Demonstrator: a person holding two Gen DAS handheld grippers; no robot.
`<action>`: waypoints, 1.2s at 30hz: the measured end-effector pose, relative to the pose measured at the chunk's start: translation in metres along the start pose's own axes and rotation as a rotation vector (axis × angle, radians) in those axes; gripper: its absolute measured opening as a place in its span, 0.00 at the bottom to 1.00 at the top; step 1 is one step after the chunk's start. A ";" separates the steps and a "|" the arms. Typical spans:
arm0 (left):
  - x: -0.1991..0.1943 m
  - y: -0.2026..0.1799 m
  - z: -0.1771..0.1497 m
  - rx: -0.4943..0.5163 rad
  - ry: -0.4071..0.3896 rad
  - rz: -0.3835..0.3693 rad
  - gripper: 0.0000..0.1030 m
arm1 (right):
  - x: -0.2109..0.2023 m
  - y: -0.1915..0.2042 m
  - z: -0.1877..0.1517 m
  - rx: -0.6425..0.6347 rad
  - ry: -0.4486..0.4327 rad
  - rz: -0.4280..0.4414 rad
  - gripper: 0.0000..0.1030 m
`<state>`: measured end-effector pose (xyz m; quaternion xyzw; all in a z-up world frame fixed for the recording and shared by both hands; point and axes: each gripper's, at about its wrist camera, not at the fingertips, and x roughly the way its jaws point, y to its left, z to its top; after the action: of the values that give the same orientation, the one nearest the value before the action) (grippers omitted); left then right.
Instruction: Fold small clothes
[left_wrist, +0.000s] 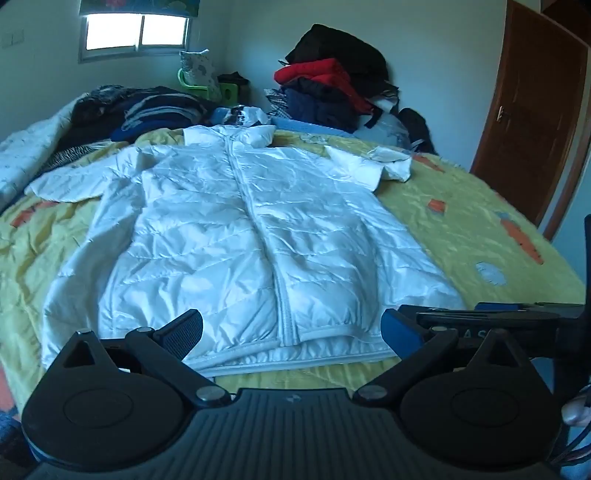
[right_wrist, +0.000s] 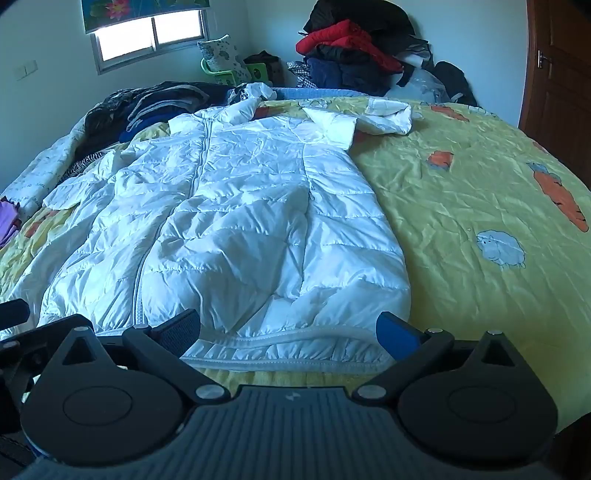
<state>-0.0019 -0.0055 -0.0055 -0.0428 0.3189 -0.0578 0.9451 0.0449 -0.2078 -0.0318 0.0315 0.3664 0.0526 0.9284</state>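
Bedroom's a bit of a mess tbh, with a heap of dark and red clothes (left_wrist: 332, 85) stacked at the far end under the window (left_wrist: 135, 33), but the yellow quilted bedspread with carrot and sheep patches (right_wrist: 480, 206) gives me a decent flat spot to work on. Spread out on it, zipped up and front side facing up, is the white puffy quilted jacket (left_wrist: 236, 236), sleeves flung out to either side, hem nearest me. That layout looks like a setup for folding, nothing folded yet. Both my tools hover just short of the hem: left gripper (left_wrist: 291, 330) and right gripper (right_wrist: 288, 330) each have their jaws spread as wide as they go, holding nothing, angled down toward the fabric.
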 end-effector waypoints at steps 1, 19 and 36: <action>0.000 0.002 0.000 -0.006 0.004 0.005 1.00 | 0.002 0.003 0.000 0.002 0.001 0.000 0.99; 0.012 0.031 -0.003 -0.164 0.077 0.015 1.00 | 0.006 0.001 -0.002 0.021 0.023 0.014 0.99; 0.013 0.031 -0.003 -0.169 0.083 0.014 1.00 | 0.008 0.001 -0.003 0.024 0.028 0.015 0.99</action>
<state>0.0092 0.0235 -0.0200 -0.1176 0.3619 -0.0257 0.9244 0.0483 -0.2063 -0.0390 0.0447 0.3797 0.0554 0.9224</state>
